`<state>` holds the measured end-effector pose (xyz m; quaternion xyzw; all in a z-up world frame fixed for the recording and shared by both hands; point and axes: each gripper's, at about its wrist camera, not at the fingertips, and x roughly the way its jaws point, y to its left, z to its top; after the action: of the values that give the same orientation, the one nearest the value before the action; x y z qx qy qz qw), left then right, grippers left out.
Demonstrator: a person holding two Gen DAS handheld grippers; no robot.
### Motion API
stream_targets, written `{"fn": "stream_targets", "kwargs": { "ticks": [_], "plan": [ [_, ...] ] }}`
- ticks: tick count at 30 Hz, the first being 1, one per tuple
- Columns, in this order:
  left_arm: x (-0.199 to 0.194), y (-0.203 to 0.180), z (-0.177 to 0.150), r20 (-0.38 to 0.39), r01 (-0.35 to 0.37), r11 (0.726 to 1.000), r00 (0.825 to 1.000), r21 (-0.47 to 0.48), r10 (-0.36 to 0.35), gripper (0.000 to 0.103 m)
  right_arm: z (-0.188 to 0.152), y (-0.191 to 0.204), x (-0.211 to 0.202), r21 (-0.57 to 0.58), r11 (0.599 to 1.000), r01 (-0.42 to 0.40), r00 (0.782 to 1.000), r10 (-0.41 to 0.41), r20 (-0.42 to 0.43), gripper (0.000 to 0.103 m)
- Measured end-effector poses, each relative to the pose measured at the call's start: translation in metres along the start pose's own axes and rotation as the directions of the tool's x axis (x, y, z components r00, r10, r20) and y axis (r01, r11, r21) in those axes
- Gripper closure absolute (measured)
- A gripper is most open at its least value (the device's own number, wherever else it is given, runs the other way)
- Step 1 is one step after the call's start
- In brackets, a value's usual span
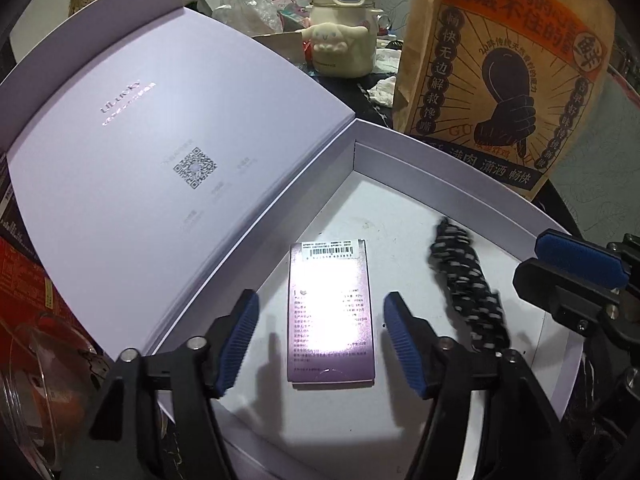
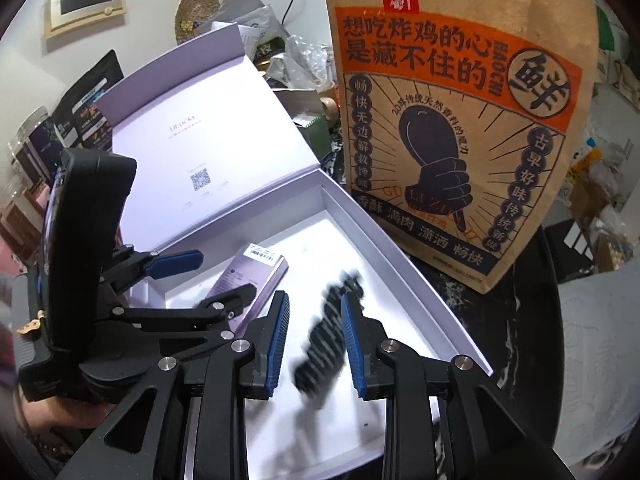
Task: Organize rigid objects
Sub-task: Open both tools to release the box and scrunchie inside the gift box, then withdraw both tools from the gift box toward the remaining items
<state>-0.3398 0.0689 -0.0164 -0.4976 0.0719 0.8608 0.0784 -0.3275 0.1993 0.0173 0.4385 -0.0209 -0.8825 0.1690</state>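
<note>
A flat purple carton (image 1: pixel 330 312) lies in the open white gift box (image 1: pixel 460 162), between the left gripper's (image 1: pixel 318 342) spread fingers, untouched. To its right lies a blurred black-and-white braided cord (image 2: pixel 326 340), between the right gripper's (image 2: pixel 314 344) slightly parted fingers; contact unclear. A kraft paper bag (image 2: pixel 460 120) stands behind the box.

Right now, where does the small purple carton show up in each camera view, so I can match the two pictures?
Left wrist view: the purple carton lies flat on the floor of the white box, low in the centre, between the left tongs.
Right wrist view: the carton sits left of centre, partly hidden behind the left tongs.
Shared landmark: the brown paper bag standing behind the box.
</note>
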Motion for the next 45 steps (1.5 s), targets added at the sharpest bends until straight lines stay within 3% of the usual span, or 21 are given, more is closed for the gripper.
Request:
{"fn": "stream_targets", "kwargs": {
  "ticks": [1,2,19,31,33,35,36,45],
  "plan": [
    [-0.006,0.002,-0.005,0.006,0.001,1.0,1.0,-0.006,-0.001,0.024,0.0,0.001,-0.002,-0.001,1.0,0.003,1.0,-0.003,0.002,0.076],
    [-0.01,0.003,-0.006,0.015,0.0,1.0,1.0,-0.011,0.0,0.022,-0.001,0.001,-0.004,-0.002,1.0,0.005,1.0,-0.005,0.004,0.076],
    [-0.061,0.01,-0.017,0.11,-0.003,1.0,0.994,-0.029,0.006,0.022,-0.017,0.019,-0.057,-0.008,1.0,0.021,0.997,-0.02,0.074,0.076],
    [-0.102,0.011,-0.032,0.167,0.042,0.998,0.985,-0.057,-0.032,0.022,-0.032,0.032,-0.1,-0.02,1.0,0.016,0.99,-0.013,0.141,0.056],
    [-0.112,0.011,-0.036,0.178,0.033,0.998,0.984,-0.059,-0.022,0.019,-0.035,0.034,-0.108,-0.021,1.0,0.023,0.987,-0.02,0.158,0.04],
    [-0.124,0.013,-0.042,0.195,0.029,0.998,0.981,-0.062,-0.017,0.003,-0.038,0.036,-0.118,-0.021,1.0,0.021,0.984,-0.016,0.179,0.034],
    [-0.127,0.013,-0.044,0.205,0.028,0.998,0.979,-0.063,-0.015,0.001,-0.039,0.037,-0.123,-0.023,1.0,0.019,0.982,-0.015,0.187,0.032],
    [-0.156,0.014,-0.059,0.259,-0.027,0.997,0.965,-0.074,0.046,0.001,-0.051,0.047,-0.153,-0.04,0.999,0.031,0.97,-0.021,0.242,0.022]
  ]
}}
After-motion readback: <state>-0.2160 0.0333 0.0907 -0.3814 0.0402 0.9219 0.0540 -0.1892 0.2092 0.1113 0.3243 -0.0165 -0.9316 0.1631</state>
